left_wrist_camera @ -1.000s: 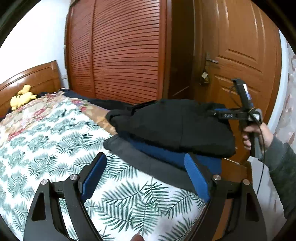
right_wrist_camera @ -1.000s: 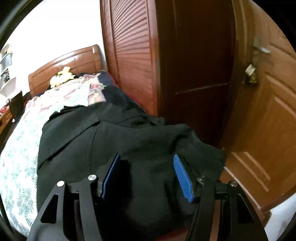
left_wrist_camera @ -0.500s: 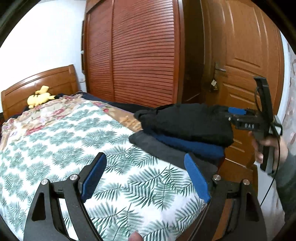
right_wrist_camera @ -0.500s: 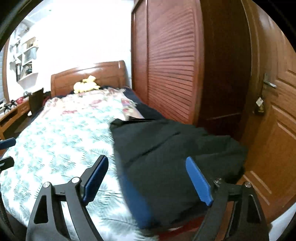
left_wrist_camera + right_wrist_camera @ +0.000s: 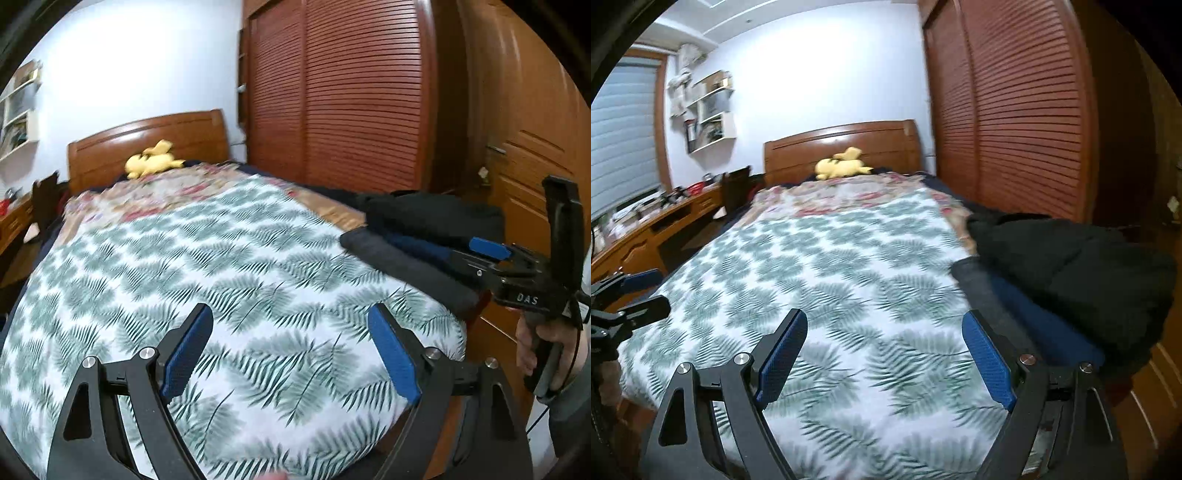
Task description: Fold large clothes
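Both claws are wide open and holding nothing. The left gripper [image 5: 290,352], black frame with blue ribbed pads, hangs over the foot end of the white bedspread with the green fern-leaf print [image 5: 236,266], only bare cover showing between its pads. Same story for the right gripper [image 5: 884,354]: pads spread far apart, just fern print between them, no fabric pinched anywhere. In the left wrist view you can see the right one from the side out at the right edge, with the person's hand [image 5: 546,343] wrapped around its handle. Now the clothes: there's a folded stack of large dark garments [image 5: 1071,280] sitting on the right-hand edge of the bed near the foot corner, just beside the right claw but not touching the pads as far as I can tell. Three layers, looks like: a charcoal grey piece [image 5: 402,271] at the bottom sticking out furthest toward the middle of the bed, a navy blue one [image 5: 1045,321] in the middle showing only as a strip along the edge, and a bulky black garment [image 5: 1075,258] on top, kinda puffy and rumpled rather than a crisp flat fold. Further out, a floral cover lies toward the wooden headboard [image 5: 846,146] with a yellow plush toy [image 5: 842,164] against it, and reddish-brown louvred wardrobe doors [image 5: 1015,110] run along the right of the bed.
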The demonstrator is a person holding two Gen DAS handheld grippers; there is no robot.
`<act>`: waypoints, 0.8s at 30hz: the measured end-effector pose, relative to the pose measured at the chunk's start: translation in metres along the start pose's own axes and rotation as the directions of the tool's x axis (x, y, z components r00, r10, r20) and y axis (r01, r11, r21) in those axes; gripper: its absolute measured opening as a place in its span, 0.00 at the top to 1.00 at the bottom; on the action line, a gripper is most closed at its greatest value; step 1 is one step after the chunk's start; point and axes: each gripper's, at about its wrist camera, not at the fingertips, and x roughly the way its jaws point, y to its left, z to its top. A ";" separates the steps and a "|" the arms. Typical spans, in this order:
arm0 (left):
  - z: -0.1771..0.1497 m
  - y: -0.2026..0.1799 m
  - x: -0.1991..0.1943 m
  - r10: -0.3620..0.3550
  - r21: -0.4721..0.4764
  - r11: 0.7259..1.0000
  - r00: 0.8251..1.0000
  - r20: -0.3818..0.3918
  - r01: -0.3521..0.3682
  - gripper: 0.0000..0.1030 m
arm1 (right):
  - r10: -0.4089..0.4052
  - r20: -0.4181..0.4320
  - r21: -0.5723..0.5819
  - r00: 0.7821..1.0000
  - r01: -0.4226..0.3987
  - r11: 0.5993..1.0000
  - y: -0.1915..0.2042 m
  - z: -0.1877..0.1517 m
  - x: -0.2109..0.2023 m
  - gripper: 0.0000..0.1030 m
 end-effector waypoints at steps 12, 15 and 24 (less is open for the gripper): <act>-0.063 0.057 -0.058 0.179 -0.107 0.977 0.983 -0.039 -0.182 0.16 | 0.143 -0.004 -0.075 0.990 -0.143 0.987 0.052 -0.025 0.013 0.11; -0.077 0.069 -0.069 0.213 -0.130 0.968 0.976 -0.042 -0.217 0.16 | 0.169 -0.011 -0.071 0.986 -0.170 0.983 0.059 -0.033 0.027 0.11; -0.102 0.100 -0.097 0.280 -0.210 0.937 0.960 -0.023 -0.279 0.16 | 0.236 -0.067 -0.096 0.970 -0.241 0.966 0.083 -0.040 0.045 0.11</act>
